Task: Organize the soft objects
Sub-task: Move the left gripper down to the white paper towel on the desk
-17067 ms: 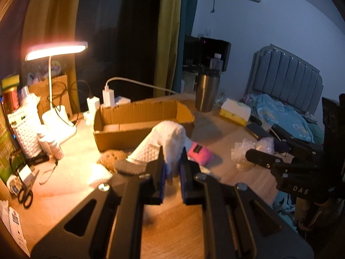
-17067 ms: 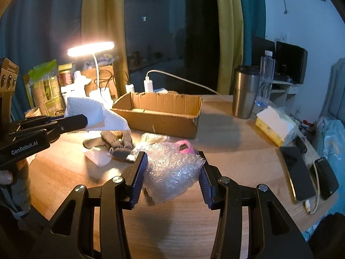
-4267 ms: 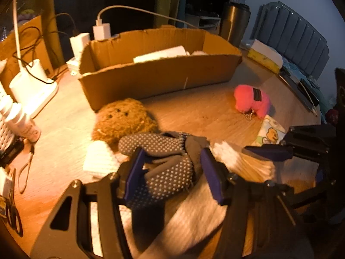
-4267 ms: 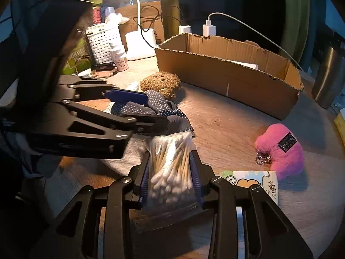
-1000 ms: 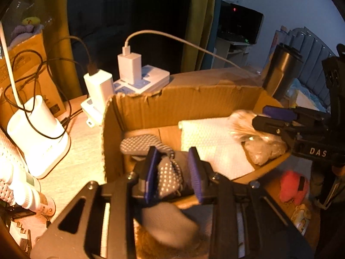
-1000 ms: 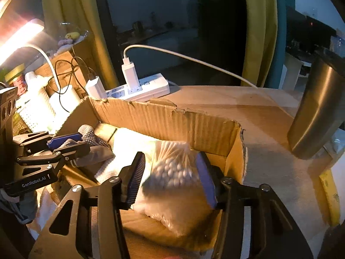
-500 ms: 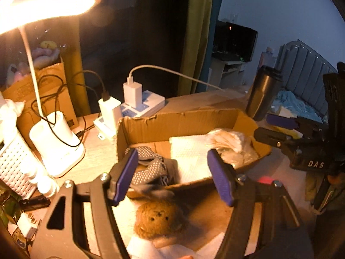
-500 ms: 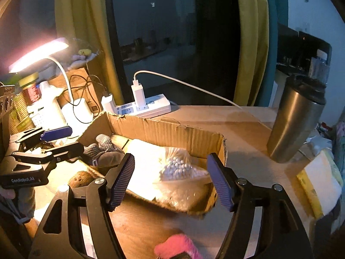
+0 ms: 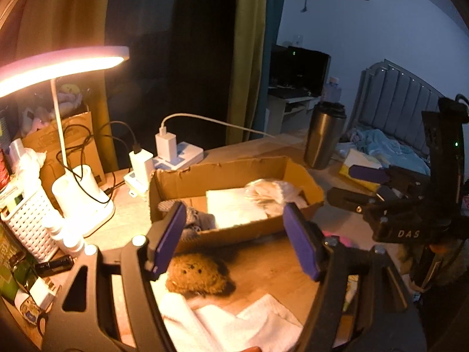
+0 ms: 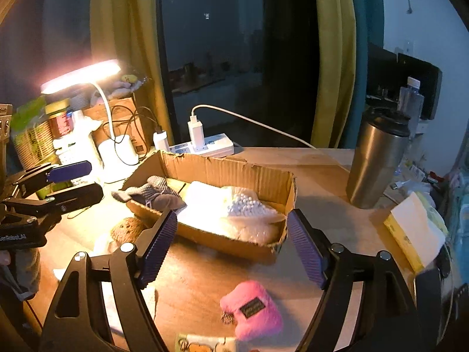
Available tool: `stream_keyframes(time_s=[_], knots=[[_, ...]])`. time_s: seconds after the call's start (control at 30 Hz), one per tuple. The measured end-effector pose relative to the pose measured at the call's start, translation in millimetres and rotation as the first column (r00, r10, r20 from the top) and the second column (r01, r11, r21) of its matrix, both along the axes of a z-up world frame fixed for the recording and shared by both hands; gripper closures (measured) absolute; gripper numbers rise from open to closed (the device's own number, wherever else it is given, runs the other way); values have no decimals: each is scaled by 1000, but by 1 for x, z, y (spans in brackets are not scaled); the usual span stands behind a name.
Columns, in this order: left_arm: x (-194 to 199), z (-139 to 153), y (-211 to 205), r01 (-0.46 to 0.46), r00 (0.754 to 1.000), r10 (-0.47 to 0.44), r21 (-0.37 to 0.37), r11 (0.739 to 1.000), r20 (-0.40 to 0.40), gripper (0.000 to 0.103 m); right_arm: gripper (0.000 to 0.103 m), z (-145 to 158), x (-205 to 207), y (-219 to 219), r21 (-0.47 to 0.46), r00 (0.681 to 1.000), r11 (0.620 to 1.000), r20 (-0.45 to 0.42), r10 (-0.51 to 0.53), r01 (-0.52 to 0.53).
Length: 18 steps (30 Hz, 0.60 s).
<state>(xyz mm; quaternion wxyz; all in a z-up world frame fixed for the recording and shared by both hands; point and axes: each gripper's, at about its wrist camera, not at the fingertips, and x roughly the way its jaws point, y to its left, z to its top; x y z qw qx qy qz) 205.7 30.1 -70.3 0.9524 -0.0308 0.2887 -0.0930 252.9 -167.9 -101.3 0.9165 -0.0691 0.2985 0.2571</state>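
Observation:
A cardboard box point(image 9: 240, 236) point(image 10: 222, 170) on the wooden table holds grey dotted gloves point(image 10: 154, 195), a white foam sheet point(image 9: 231, 209) and a bag of cotton swabs point(image 10: 249, 208) on bubble wrap. My left gripper point(image 9: 234, 242) is open and empty, raised in front of the box above a brown plush point(image 9: 195, 274). My right gripper point(image 10: 233, 246) is open and empty, in front of the box above a pink plush point(image 10: 252, 311). A white cloth point(image 9: 234, 322) lies under my left gripper.
A lit desk lamp point(image 9: 73, 193), a white basket point(image 9: 29, 224) and a power strip with chargers point(image 10: 205, 145) stand left and behind the box. A steel tumbler point(image 10: 378, 158) and a tissue box point(image 10: 416, 234) stand right. A small printed packet point(image 10: 205, 344) lies near the front edge.
Both grippers have pulled back and up from the box, open and empty. The gloves and the swab bag stay in the box.

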Motion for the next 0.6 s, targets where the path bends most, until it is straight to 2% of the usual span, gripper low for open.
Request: stream_keyframes(time_s=[0.3,0.6], knots=[[-35,-11,0,-13,1000,13,-12,1000,-1,32,22,-11,-31,-10,-11,1000,1000,1,-6,6],[-53,-36,-4,-25,999,24,-25,999,-46,32,22,-32,-45,-23,-30,999,999,-39,-21,20]])
